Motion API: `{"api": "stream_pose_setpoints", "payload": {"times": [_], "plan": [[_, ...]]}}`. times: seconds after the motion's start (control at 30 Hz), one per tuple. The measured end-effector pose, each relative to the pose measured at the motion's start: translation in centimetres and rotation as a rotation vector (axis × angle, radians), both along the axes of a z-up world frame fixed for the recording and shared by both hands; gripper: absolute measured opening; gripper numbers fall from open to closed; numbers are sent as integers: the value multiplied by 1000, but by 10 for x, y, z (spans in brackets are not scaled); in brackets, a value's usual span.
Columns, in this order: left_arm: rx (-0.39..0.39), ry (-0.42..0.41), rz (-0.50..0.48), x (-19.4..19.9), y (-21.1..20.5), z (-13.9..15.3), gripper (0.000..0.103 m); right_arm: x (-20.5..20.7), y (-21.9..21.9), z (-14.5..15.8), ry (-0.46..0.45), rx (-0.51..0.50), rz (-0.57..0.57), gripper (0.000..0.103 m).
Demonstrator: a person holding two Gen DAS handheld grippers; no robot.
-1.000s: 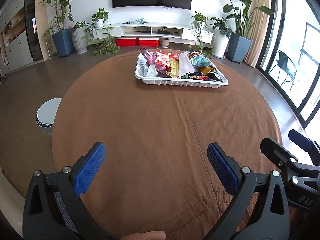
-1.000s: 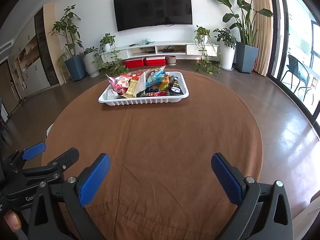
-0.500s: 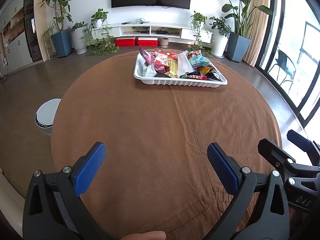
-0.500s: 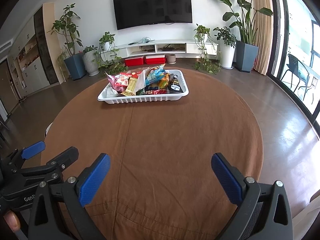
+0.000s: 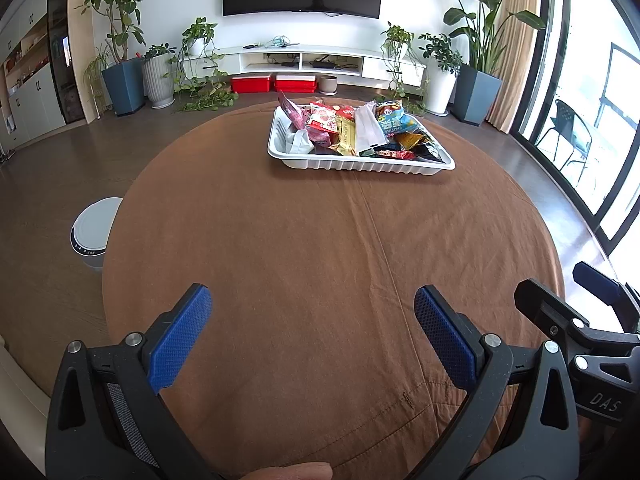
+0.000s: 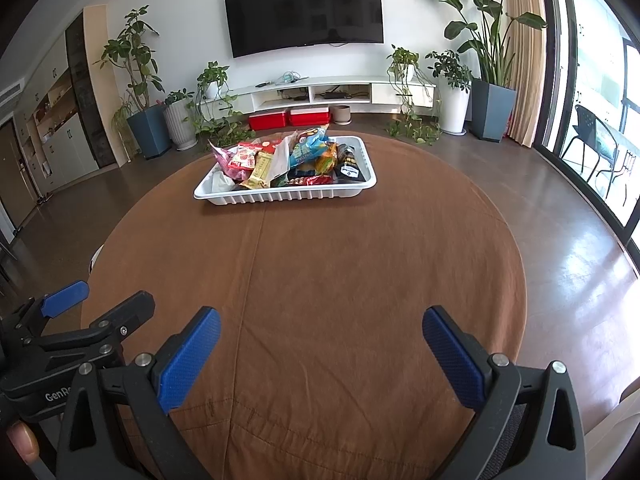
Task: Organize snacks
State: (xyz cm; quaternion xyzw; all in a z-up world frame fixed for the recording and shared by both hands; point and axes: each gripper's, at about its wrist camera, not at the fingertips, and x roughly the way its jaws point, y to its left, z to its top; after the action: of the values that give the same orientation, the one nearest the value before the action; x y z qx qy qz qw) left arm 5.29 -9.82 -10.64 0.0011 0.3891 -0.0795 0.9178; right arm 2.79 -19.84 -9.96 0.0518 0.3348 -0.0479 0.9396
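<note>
Left tongs (image 5: 312,312): blue pads spread wide, nothing between them; held low over the near edge of the counter. Also seen at the lower left of the right wrist view (image 6: 100,304).
Right tongs (image 6: 322,332): spread wide too, gripping nothing; over the near edge, just beside the left pair. Seen at the lower right of the left wrist view (image 5: 560,300).
Counter (image 5: 320,248): round, under a brown cloth with a seam running from the near edge toward the tray.
Tray (image 5: 360,164): white, ribbed walls, at the far side of the counter, well apart from both tongs.
Snacks (image 5: 352,128): heaped loose in the tray; red, yellow, white, blue and dark packets, some leaning above the rim. Right wrist view (image 6: 288,160) shows the same pile.
Bin (image 5: 94,232): white, round, on the floor left of the counter.
Background: TV (image 6: 304,12) on the wall, low white shelf, red boxes (image 6: 290,117), potted plants, glass doors at right.
</note>
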Motion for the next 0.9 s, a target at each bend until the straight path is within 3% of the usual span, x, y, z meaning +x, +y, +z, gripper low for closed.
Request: {"api": "stream_pose_setpoints", "payload": {"times": [0.9], "plan": [[2, 0, -1, 0, -1, 0, 103, -2, -1, 2, 6, 3, 1, 103]]}}
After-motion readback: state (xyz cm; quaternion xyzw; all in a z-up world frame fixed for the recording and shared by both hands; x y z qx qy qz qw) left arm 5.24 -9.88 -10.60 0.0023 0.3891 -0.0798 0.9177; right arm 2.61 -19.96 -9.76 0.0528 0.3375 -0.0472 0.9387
